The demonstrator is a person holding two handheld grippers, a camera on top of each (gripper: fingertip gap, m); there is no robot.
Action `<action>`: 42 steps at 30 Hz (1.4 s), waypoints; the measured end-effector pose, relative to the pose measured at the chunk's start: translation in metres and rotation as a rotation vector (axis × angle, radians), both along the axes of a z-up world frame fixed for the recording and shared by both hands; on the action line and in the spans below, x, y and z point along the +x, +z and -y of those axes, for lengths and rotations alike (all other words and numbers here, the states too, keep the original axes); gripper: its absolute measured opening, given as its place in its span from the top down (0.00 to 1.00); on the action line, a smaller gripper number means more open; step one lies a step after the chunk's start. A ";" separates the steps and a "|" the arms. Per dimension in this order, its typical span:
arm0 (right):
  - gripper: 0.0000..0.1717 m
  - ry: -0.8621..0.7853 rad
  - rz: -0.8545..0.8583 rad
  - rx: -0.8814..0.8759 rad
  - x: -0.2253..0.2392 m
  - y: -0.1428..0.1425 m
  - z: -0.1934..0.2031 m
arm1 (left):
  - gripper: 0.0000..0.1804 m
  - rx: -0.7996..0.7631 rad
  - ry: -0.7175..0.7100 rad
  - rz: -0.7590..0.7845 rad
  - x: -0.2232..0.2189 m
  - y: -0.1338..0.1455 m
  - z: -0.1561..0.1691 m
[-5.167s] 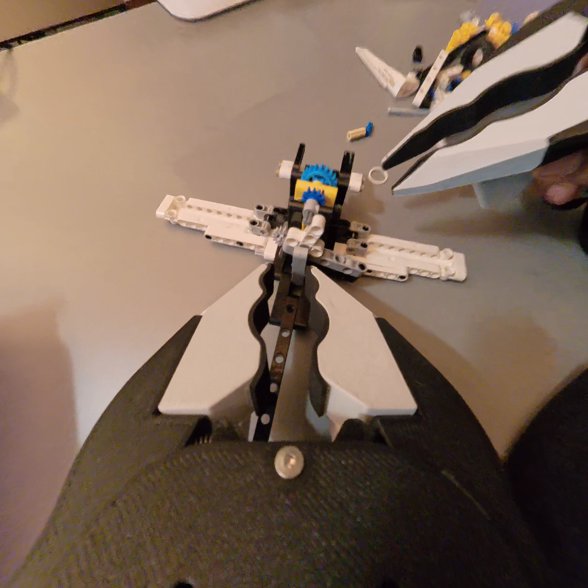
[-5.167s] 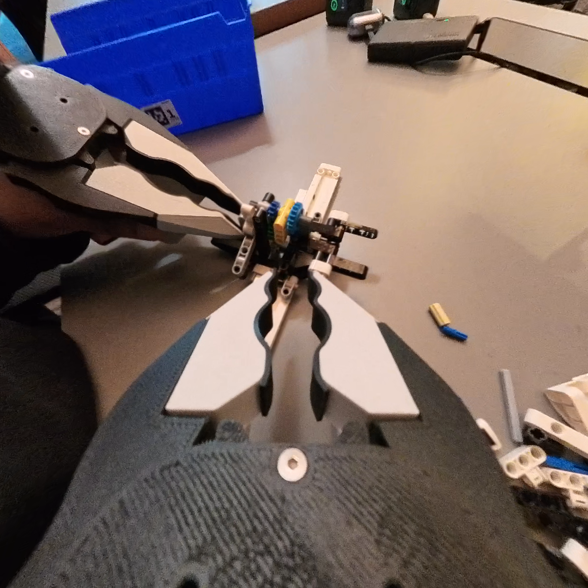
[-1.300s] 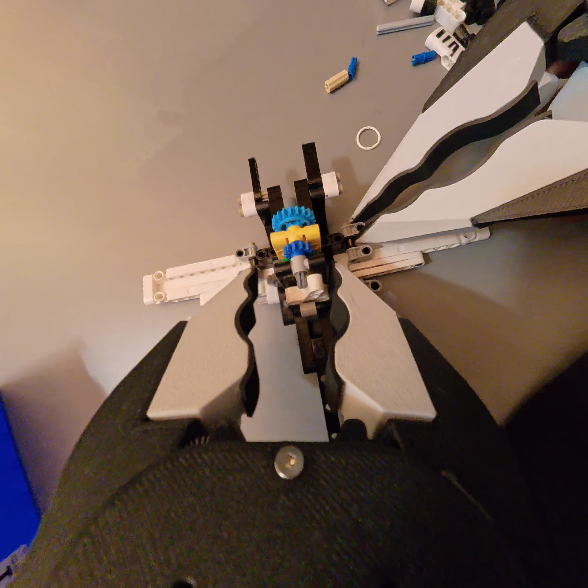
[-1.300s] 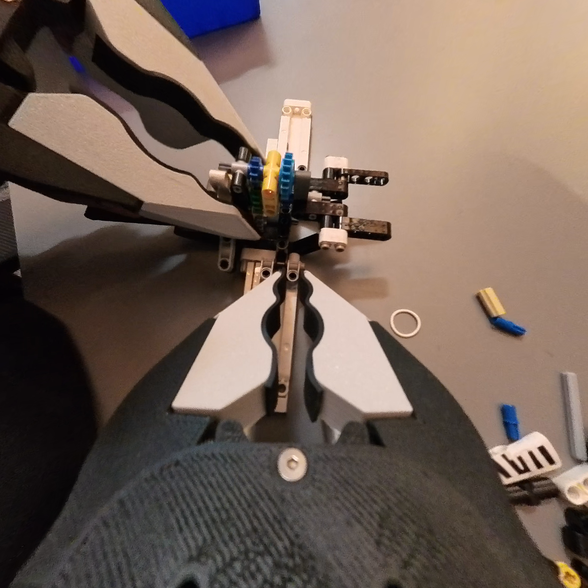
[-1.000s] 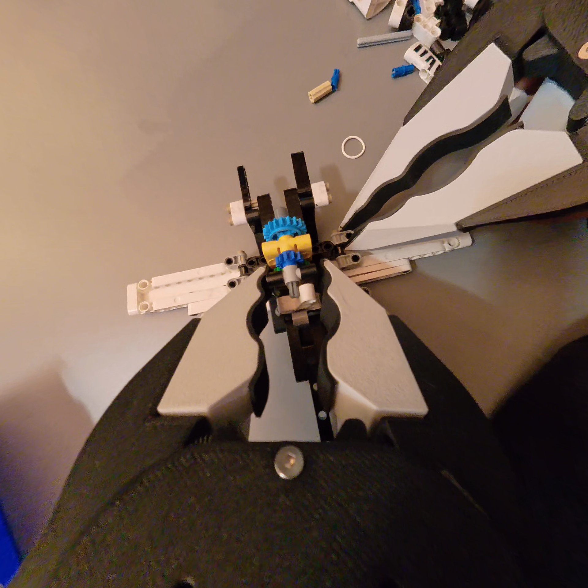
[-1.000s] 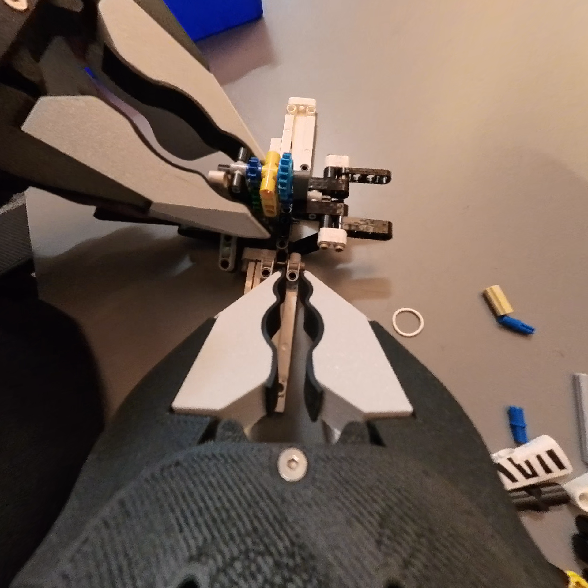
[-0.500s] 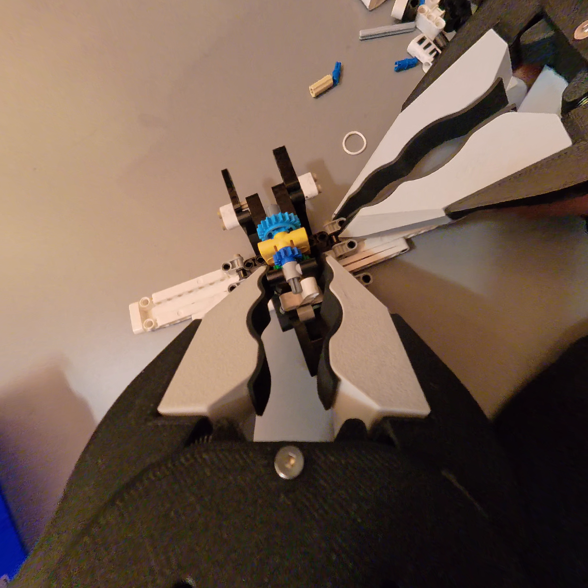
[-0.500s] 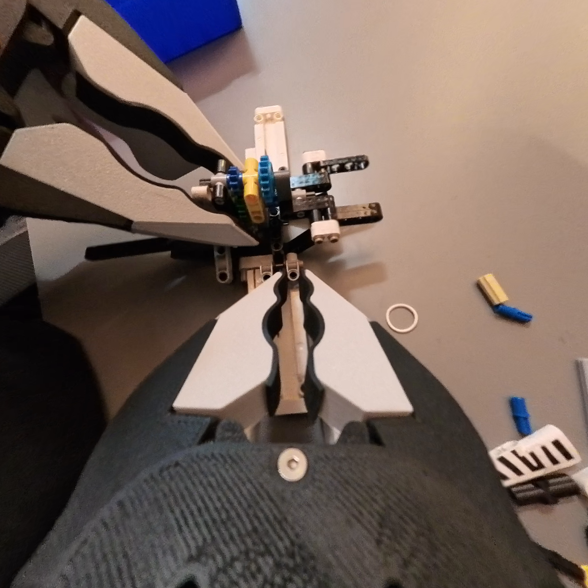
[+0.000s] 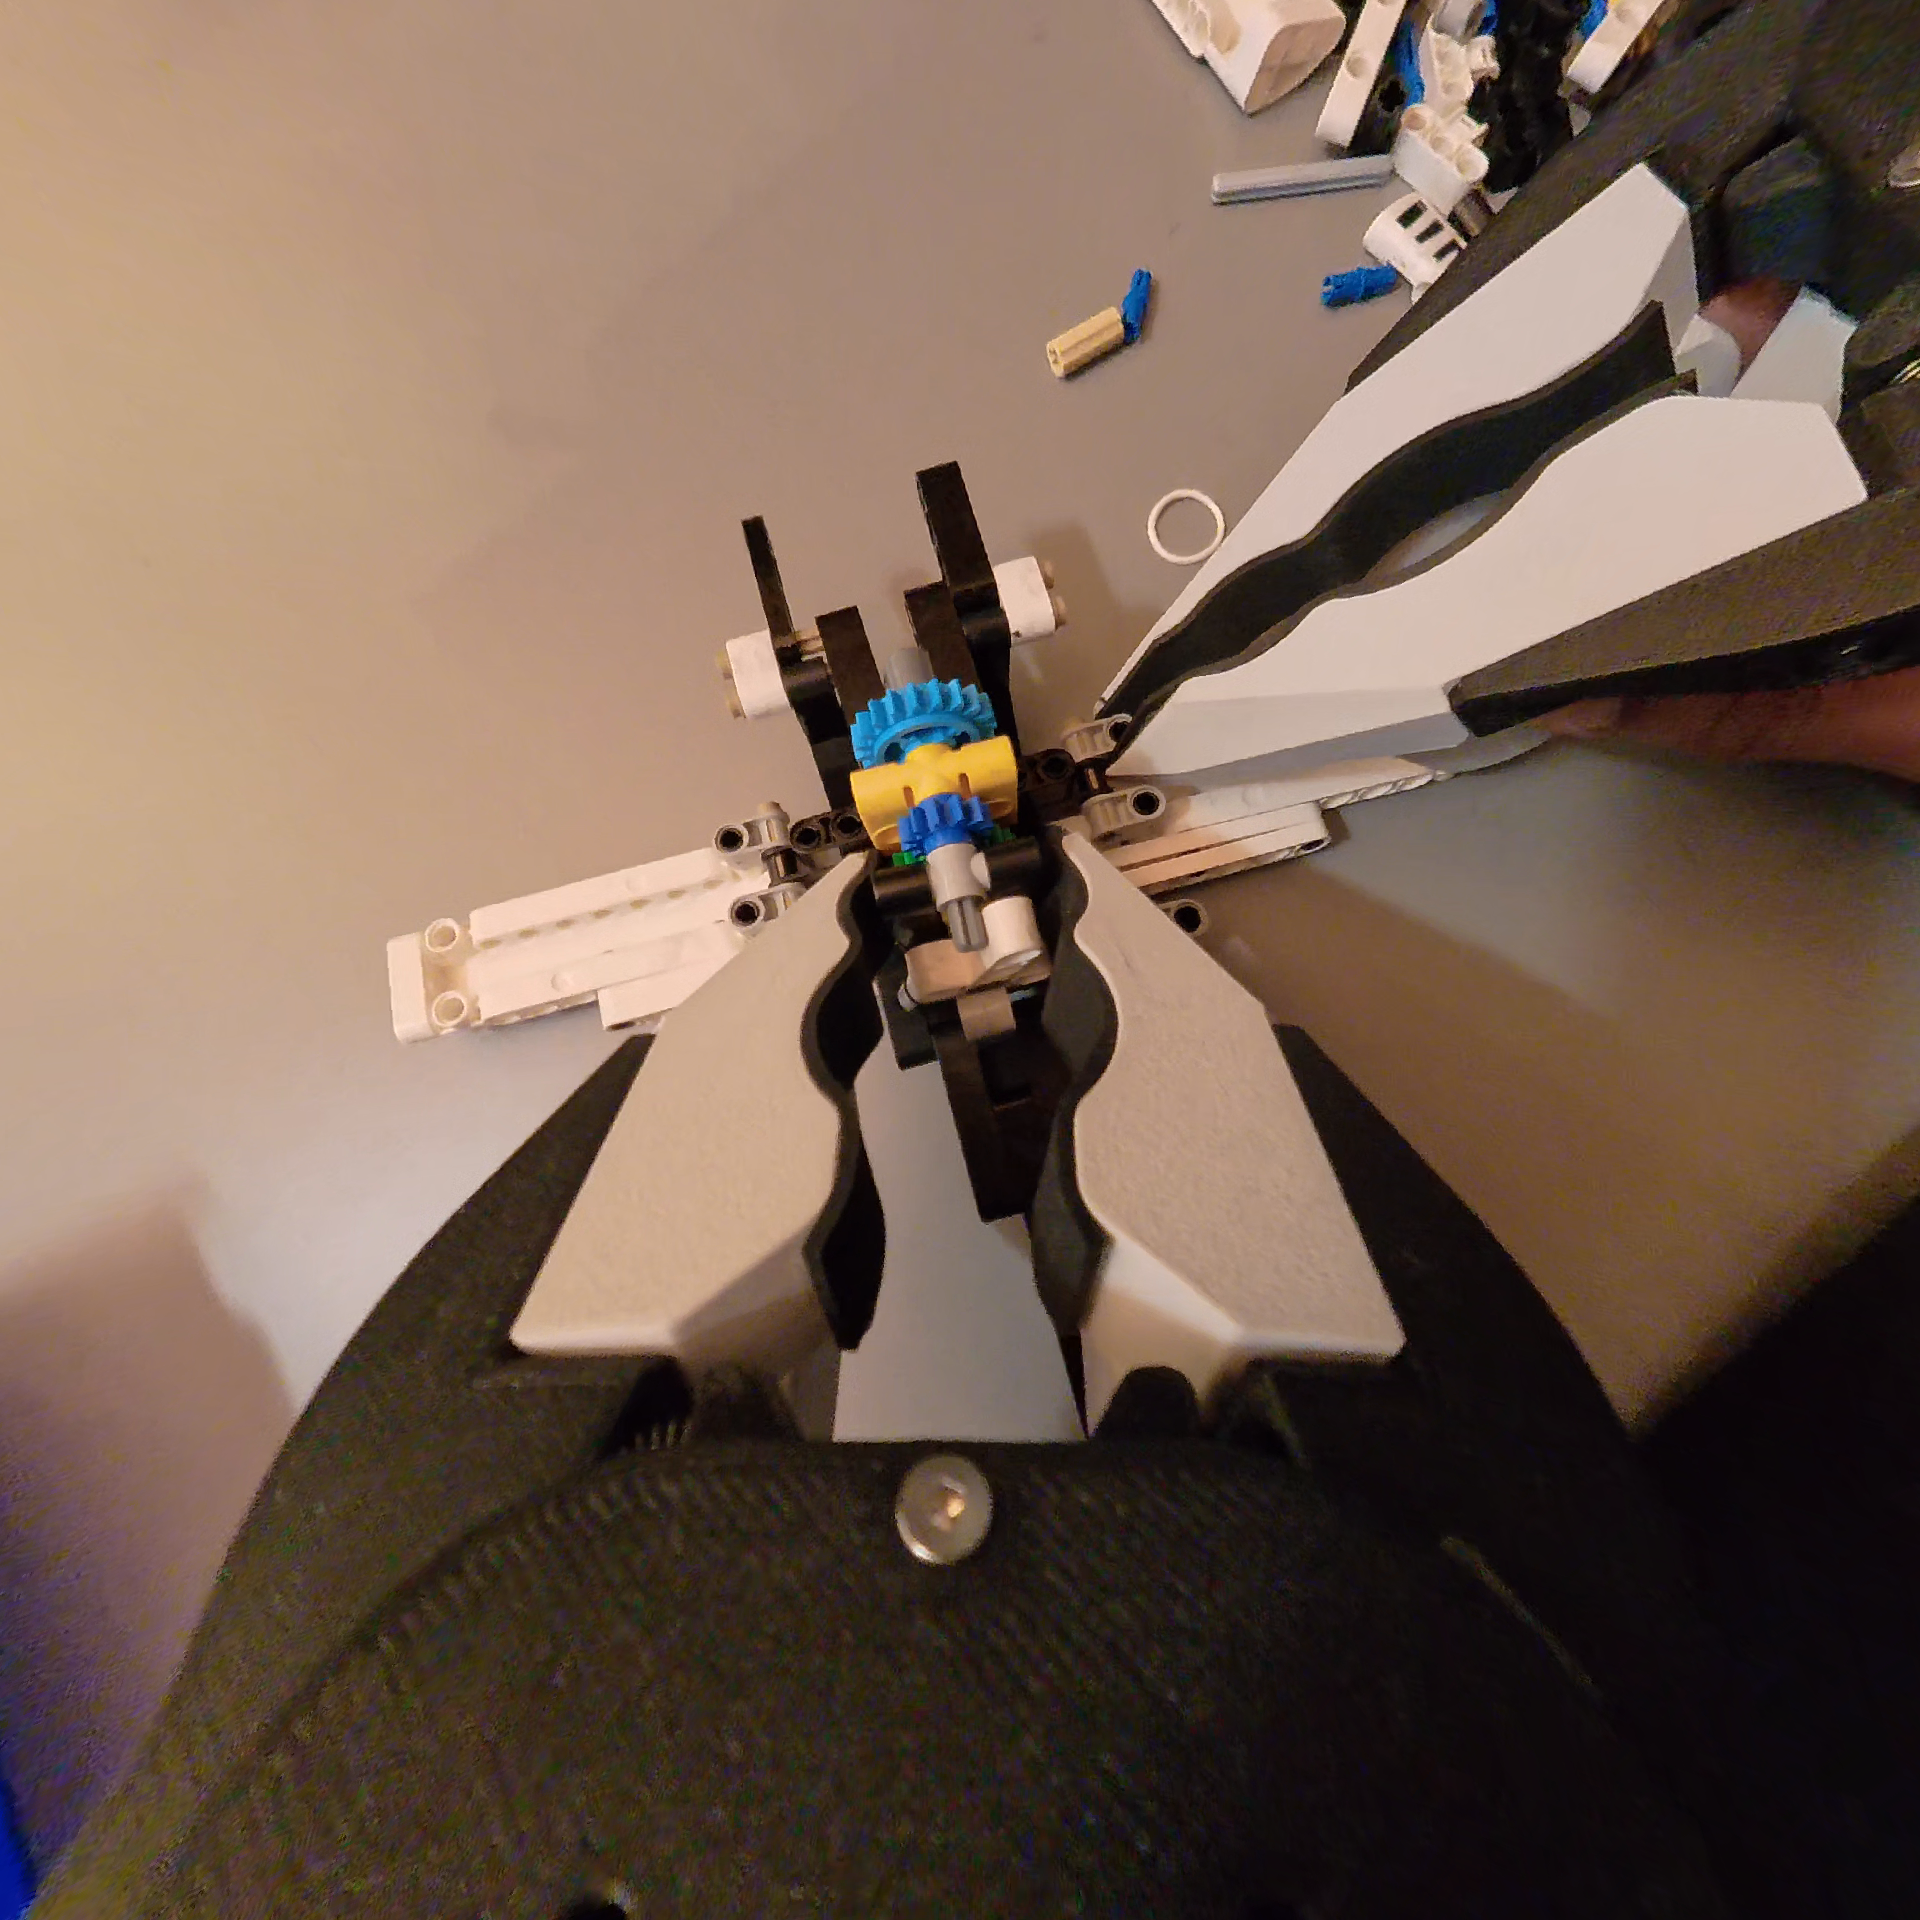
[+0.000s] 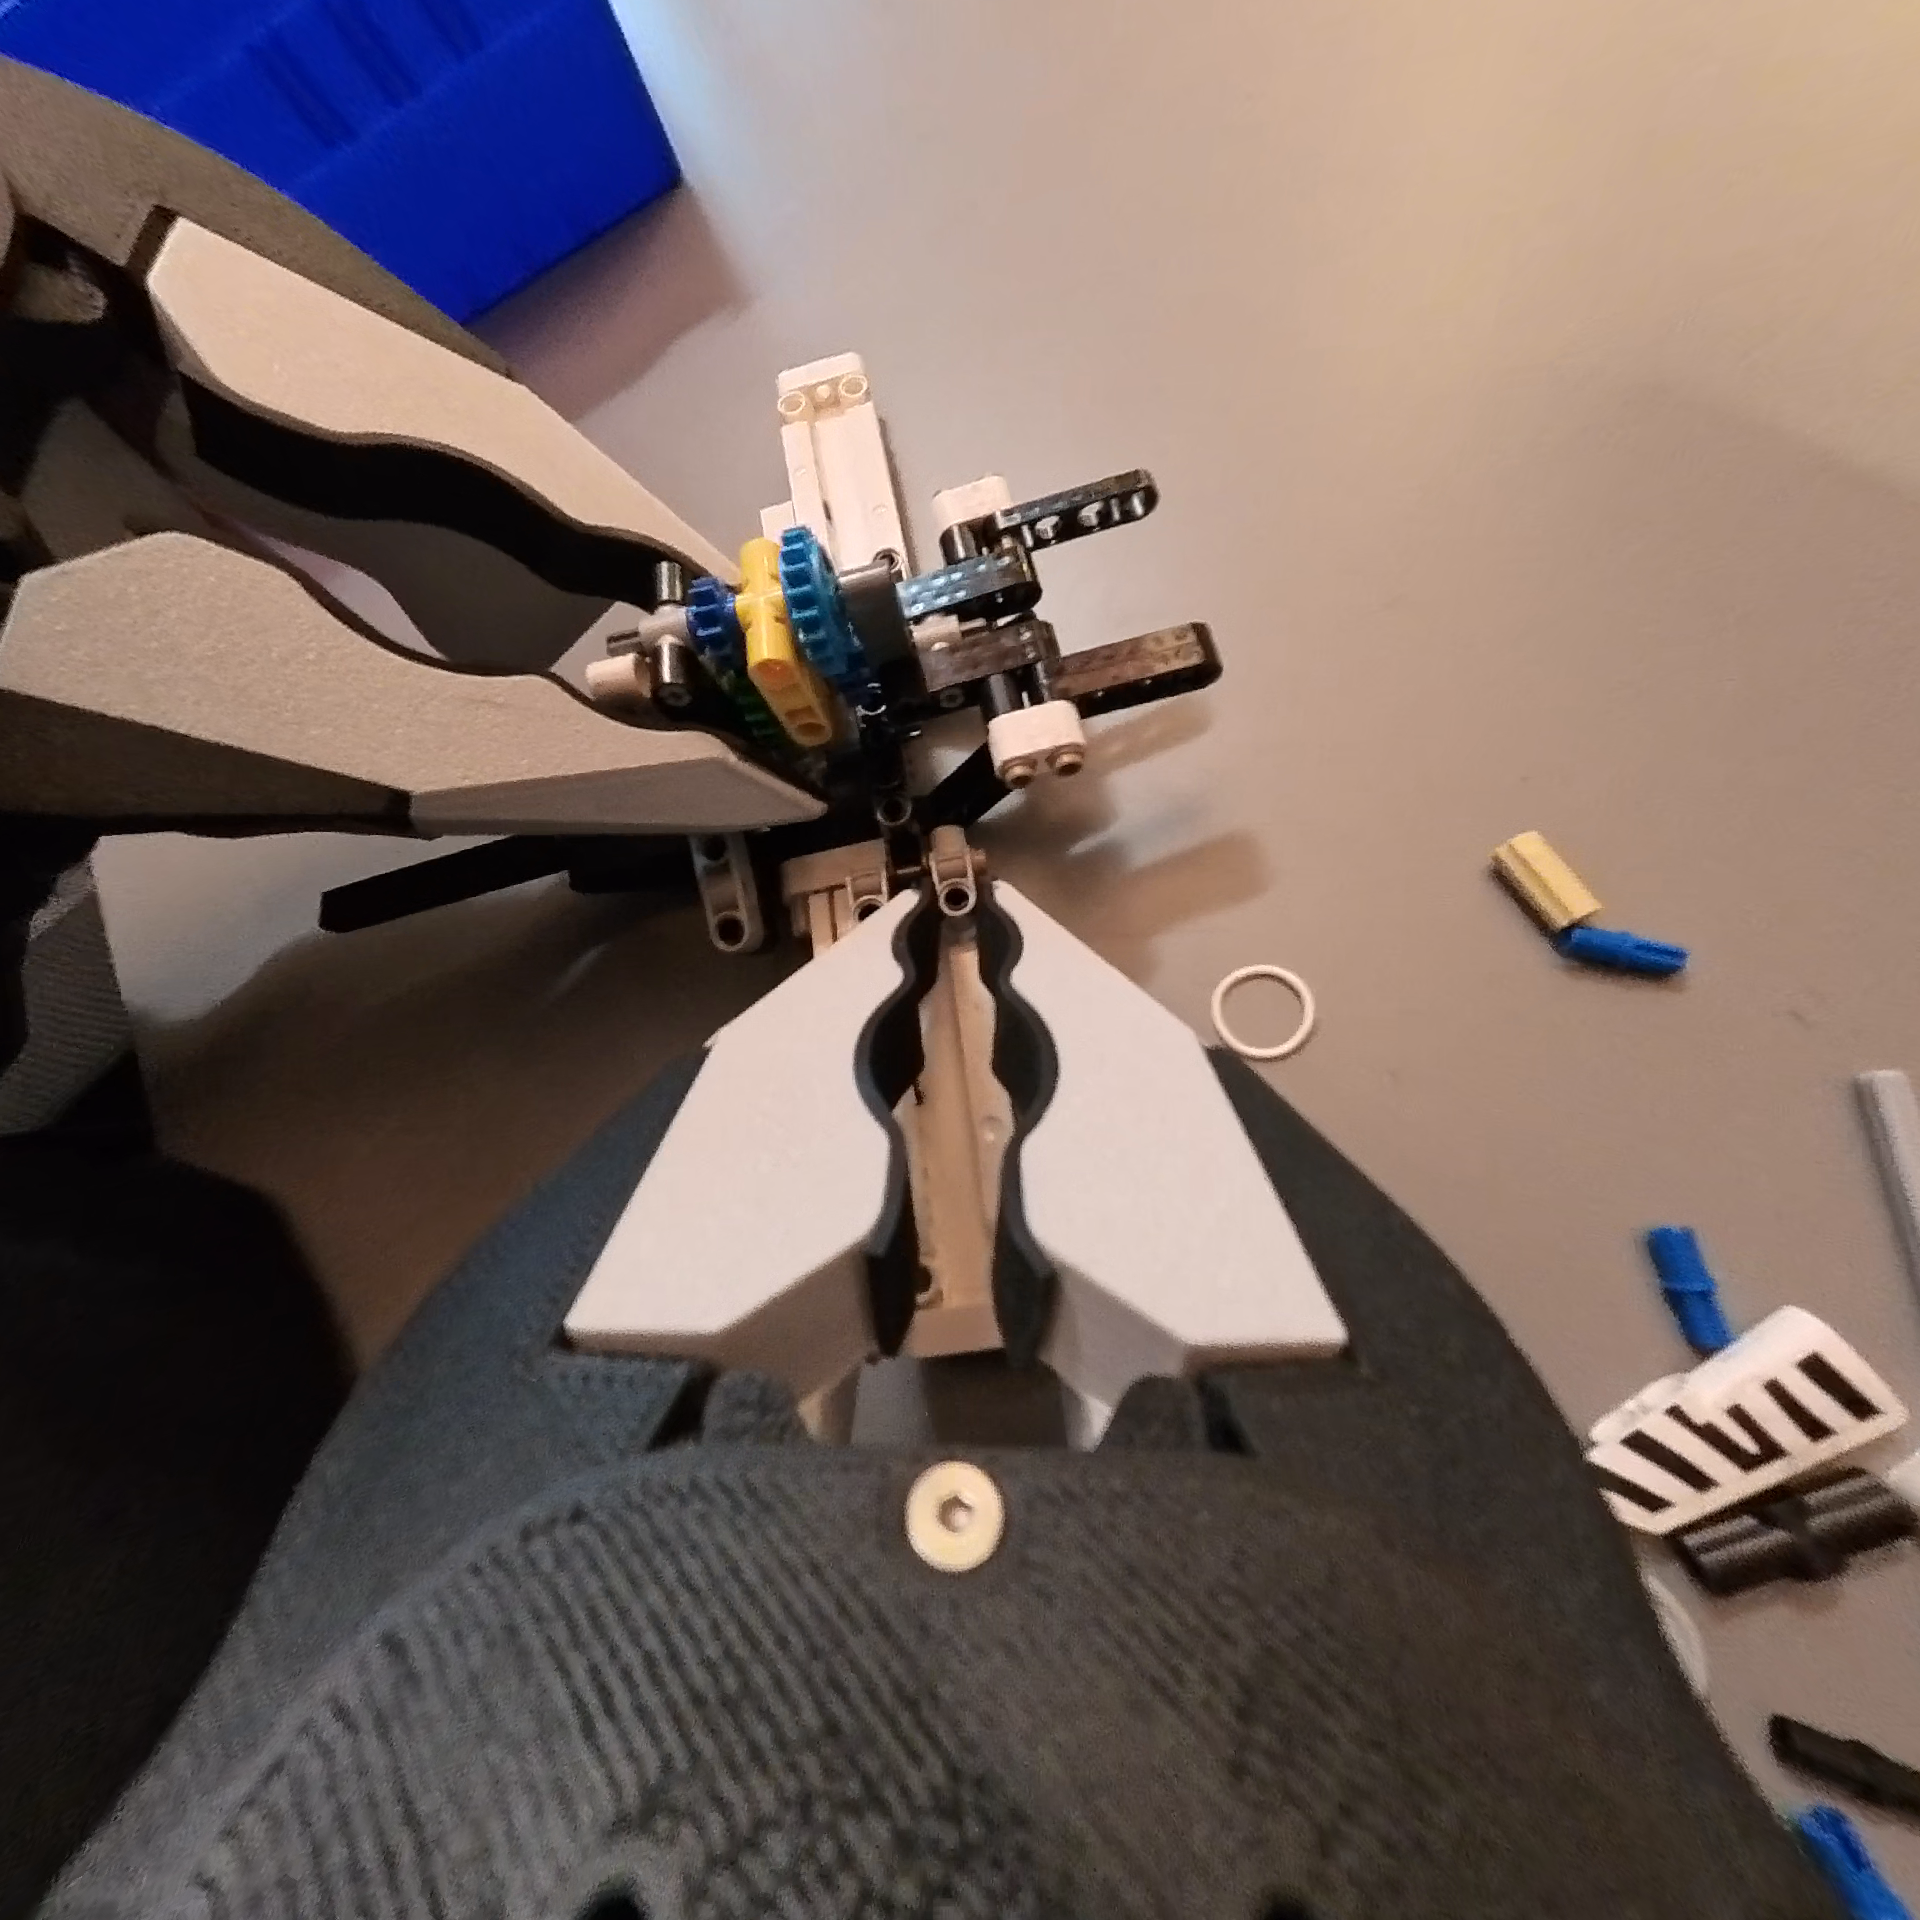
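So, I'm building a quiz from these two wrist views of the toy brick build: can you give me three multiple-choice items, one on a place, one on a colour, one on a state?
1. Where does the small white ring lie?
A. flat on the grey table
B. on the gear axle
C. in the blue bin

2. What colour is the block between the two blue gears of the black-and-white brick model?
A. red
B. yellow
C. white

3. How does the right gripper stand?
A. wide open, bare
B. away from the model
C. closed on the model's white beam wing

Answers: 1 A, it lies flat on bare table beside the model; 2 B, yellow between gears; 3 C, the beam runs between its closed fingers.
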State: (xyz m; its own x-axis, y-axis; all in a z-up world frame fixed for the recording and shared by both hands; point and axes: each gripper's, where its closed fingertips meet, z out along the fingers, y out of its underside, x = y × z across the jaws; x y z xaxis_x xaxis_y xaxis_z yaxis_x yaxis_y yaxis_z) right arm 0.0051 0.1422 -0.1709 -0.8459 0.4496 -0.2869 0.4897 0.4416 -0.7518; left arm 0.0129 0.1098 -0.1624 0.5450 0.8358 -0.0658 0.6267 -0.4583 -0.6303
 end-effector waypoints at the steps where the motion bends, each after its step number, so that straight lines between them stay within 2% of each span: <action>1: 0.97 -0.005 0.003 -0.002 -0.001 0.000 0.000 | 0.83 0.003 0.002 0.001 0.000 0.000 0.000; 10: 0.97 -0.035 0.075 -0.043 -0.005 0.000 -0.002 | 0.83 0.012 0.004 -0.017 -0.005 0.000 -0.002; 18: 0.96 0.005 0.036 -0.014 0.000 -0.001 0.001 | 0.83 0.015 -0.008 -0.011 -0.005 0.000 0.001; 21: 0.90 0.011 0.005 0.011 -0.003 -0.001 -0.003 | 0.83 0.017 -0.002 -0.010 -0.005 0.000 0.001; 26: 0.91 0.048 0.001 -0.008 0.001 0.002 -0.002 | 0.83 0.022 0.001 -0.009 -0.005 0.000 0.001; 34: 0.95 0.074 -0.123 -0.006 0.002 0.010 -0.005 | 0.83 0.028 -0.001 -0.012 -0.005 0.000 0.001; 42: 0.94 0.073 -0.109 -0.027 0.006 0.012 -0.009 | 0.83 0.034 -0.004 -0.018 -0.006 0.000 0.000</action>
